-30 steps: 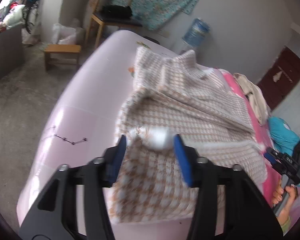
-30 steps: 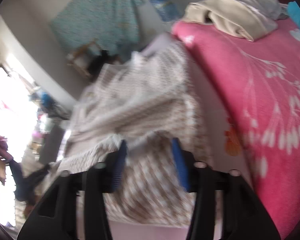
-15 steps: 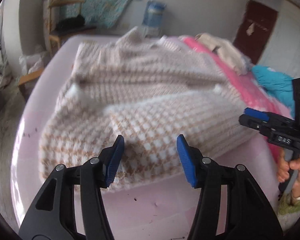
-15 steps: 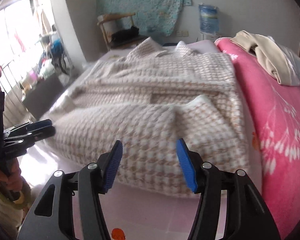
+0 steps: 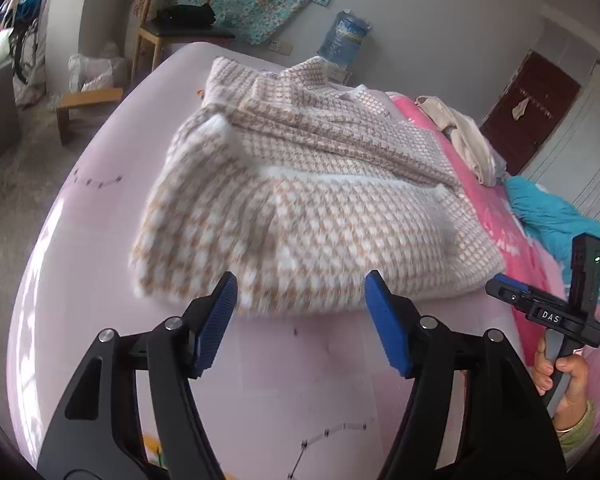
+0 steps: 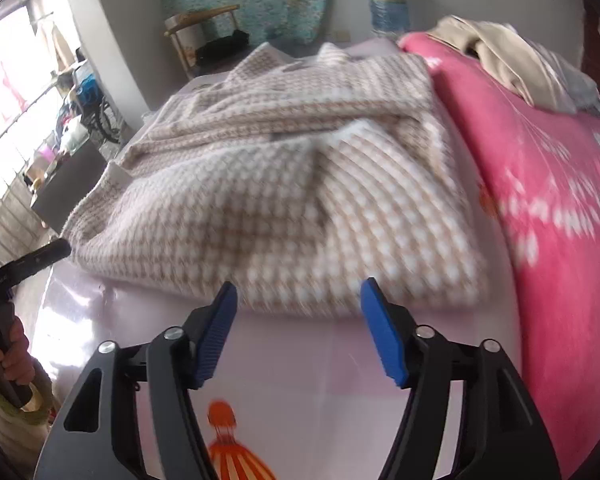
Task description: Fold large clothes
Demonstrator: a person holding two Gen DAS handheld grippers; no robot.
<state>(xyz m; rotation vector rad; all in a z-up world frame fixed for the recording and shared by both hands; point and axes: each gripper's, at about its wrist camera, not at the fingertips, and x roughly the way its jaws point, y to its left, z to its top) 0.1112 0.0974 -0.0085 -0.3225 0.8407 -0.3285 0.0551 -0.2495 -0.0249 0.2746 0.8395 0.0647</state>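
Observation:
A large beige-and-white houndstooth garment [image 5: 300, 200] lies partly folded on the pale pink bed sheet [image 5: 100, 208]; in the right wrist view the same garment [image 6: 284, 200] fills the middle. My left gripper [image 5: 300, 312] hovers just short of the garment's near hem, its jaws opening, nothing between the blue pads. My right gripper [image 6: 298, 316] also sits just before the near hem, jaws opening and empty. The right gripper [image 5: 512, 294] shows at the right edge of the left wrist view, held by a hand [image 5: 560, 372].
A bright pink floral blanket [image 6: 560, 208] covers the bed's right side, with a cream cloth pile [image 6: 512, 60] and a teal cloth [image 5: 548, 216] on it. A wooden chair [image 5: 172, 32], a low stool [image 5: 88, 100] and a water bottle [image 5: 344, 36] stand beyond the bed.
Both grippers let go of the garment's folded-over part and drew back toward the near hem. Both sets of jaws stand wider than before. The garment now lies flat on the bed.

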